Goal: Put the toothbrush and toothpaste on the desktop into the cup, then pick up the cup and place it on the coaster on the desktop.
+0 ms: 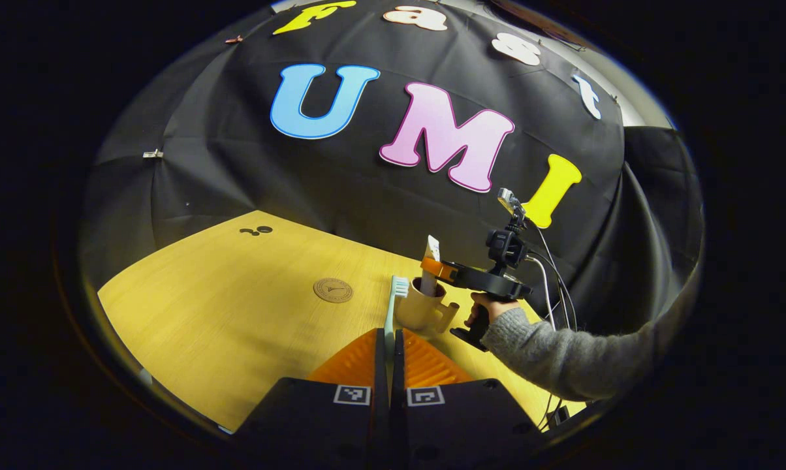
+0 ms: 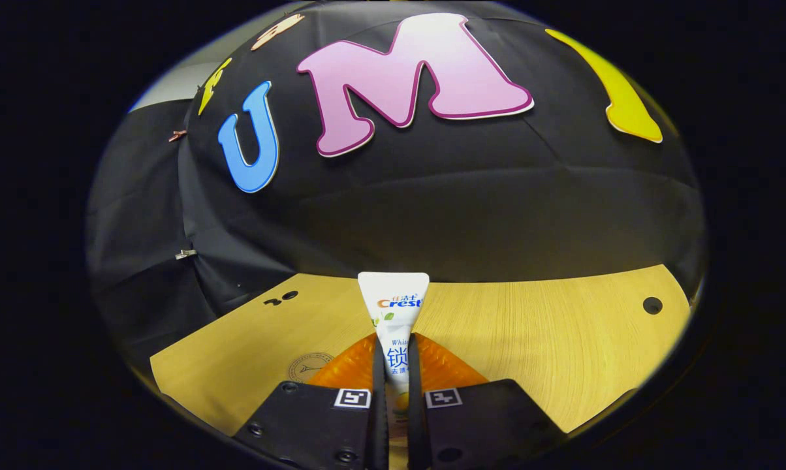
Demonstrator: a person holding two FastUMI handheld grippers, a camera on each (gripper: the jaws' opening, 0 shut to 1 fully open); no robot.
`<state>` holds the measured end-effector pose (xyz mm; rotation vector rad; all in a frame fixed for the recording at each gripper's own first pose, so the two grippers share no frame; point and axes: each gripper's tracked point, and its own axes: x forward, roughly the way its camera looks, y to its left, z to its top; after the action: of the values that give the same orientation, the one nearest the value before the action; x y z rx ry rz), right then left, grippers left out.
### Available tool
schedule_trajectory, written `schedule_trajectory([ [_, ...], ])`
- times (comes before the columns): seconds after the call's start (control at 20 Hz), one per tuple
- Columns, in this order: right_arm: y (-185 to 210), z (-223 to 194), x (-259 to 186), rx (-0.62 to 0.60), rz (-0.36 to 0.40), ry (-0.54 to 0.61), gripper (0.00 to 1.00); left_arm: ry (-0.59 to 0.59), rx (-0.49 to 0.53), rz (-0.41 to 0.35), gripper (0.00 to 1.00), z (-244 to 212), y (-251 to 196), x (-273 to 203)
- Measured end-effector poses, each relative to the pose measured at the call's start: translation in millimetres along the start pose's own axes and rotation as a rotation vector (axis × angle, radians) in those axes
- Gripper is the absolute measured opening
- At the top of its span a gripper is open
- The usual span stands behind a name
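Observation:
My left gripper is shut on the handle of a light teal toothbrush, whose bristled head points up and away. Just beyond it a cream cup with a side handle stands on the wooden table. Over the cup the right gripper, held by a hand in a grey sleeve, grips a white toothpaste tube upright, its lower end at the cup's mouth. In the right gripper view my right gripper is shut on the toothpaste tube. A round brown coaster lies left of the cup.
The coaster's edge peeks out left of the right gripper's fingers. The table has a small round hole at its far right and dark marks near its back edge. Black cloth walls close the booth behind the table.

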<state>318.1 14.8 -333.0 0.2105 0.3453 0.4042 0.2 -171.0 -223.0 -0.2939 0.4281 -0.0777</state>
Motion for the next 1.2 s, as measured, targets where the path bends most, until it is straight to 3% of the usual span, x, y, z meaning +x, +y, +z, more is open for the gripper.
schedule_trajectory([
  [0.35, 0.2, -21.5, -10.2, -0.001, -0.008, 0.056, 0.22, -0.011, -0.008, -0.026, 0.06, 2.7, -10.8, 2.0],
  [0.5, -0.6, -9.9, -18.5, 0.024, -0.021, 0.016, 0.28, -0.030, -0.016, -0.049, 0.06, 10.4, -19.6, 5.5],
  [0.55, -2.2, -1.5, -19.9, 0.034, -0.028, 0.001, 0.26, -0.042, -0.020, -0.058, 0.06, 17.5, -23.1, 8.4],
  [0.6, -5.1, 4.9, -24.0, 0.048, -0.033, -0.013, 0.28, -0.056, -0.025, -0.067, 0.06, 23.0, -26.1, 13.6],
  [0.65, -7.6, 14.3, -27.9, 0.066, -0.039, -0.030, 0.40, -0.074, -0.029, -0.076, 0.06, 31.1, -28.5, 19.5],
  [0.7, -10.8, 23.6, -32.3, 0.087, -0.043, -0.051, 0.40, -0.092, -0.035, -0.087, 0.06, 40.3, -32.5, 27.0],
  [0.75, -15.0, 33.4, -37.7, 0.105, -0.049, -0.073, 0.30, -0.111, -0.041, -0.100, 0.06, 48.7, -36.3, 35.3],
  [0.8, -19.8, 44.0, -45.6, 0.117, -0.054, -0.095, 0.41, -0.128, -0.049, -0.113, 0.06, 57.4, -40.7, 45.6],
  [1.0, -45.0, 69.5, -98.2, 0.041, -0.093, -0.139, 0.43, -0.211, -0.072, -0.152, 0.06, 89.5, -54.2, 102.3],
  [1.2, -48.3, 58.1, -147.6, 0.040, -0.087, -0.112, 0.43, -0.287, -0.094, -0.208, 0.06, 114.3, -75.3, 152.5],
])
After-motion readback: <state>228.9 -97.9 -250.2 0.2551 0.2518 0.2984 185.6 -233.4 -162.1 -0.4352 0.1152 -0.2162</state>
